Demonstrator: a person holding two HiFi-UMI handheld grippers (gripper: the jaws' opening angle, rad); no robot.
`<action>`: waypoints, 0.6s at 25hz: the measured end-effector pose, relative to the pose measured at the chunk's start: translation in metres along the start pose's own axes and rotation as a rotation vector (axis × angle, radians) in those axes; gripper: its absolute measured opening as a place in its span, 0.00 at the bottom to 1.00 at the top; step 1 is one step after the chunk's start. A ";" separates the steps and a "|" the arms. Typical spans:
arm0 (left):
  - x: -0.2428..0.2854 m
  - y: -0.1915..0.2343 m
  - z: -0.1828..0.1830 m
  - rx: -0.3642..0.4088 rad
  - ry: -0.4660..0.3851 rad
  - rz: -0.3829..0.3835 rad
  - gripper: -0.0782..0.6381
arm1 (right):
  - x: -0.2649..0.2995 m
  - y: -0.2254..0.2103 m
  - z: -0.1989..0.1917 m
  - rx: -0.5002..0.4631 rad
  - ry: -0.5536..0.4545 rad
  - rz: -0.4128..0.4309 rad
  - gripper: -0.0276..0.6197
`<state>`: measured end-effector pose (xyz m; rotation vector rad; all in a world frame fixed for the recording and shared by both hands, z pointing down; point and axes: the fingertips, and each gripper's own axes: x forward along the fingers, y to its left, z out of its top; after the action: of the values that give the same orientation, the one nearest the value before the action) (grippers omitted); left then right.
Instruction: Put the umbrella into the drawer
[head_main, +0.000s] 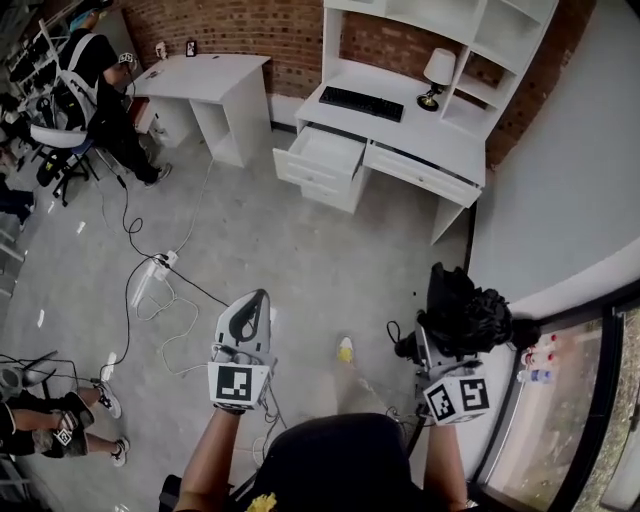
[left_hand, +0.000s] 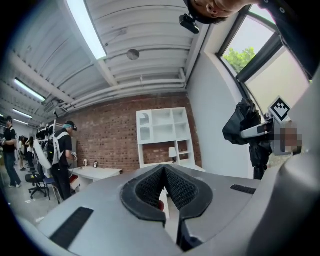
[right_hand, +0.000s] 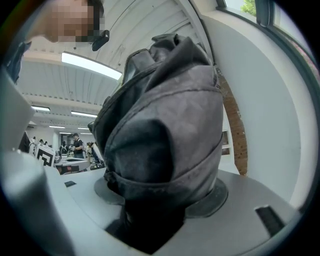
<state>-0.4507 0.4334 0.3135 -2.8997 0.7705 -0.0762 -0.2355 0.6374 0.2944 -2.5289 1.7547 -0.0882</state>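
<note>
Now the right gripper (head_main: 432, 335) clamps the black umbrella (head_main: 468, 312); the left gripper (head_main: 254, 302) is closed, empty, and the drawer (head_main: 322, 153) stands open

The left gripper (head_main: 256, 303) and the right gripper (head_main: 436, 340) are made of smooth grey shells. Black bumpy pads (left_hand: 148, 188) are set inside the left one. A cube (head_main: 240, 385) is fixed on each, marked with black-and-white squares. A black top (head_main: 330, 460) is worn.

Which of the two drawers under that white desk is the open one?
The drawer below the black keyboard, at the left in the head view: it is pulled out, its inside showing. Its neighbour below the lamp is shut.
</note>
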 end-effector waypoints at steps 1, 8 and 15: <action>0.020 0.003 0.003 0.000 -0.002 0.006 0.13 | 0.020 -0.008 0.003 0.002 -0.002 0.013 0.47; 0.131 0.007 0.036 0.002 -0.043 0.008 0.13 | 0.122 -0.063 0.030 -0.008 -0.011 0.059 0.47; 0.198 0.017 0.043 0.009 -0.052 0.028 0.13 | 0.182 -0.104 0.031 0.001 0.003 0.081 0.47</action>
<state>-0.2834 0.3250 0.2705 -2.8693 0.7989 -0.0017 -0.0724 0.5042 0.2738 -2.4537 1.8552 -0.0888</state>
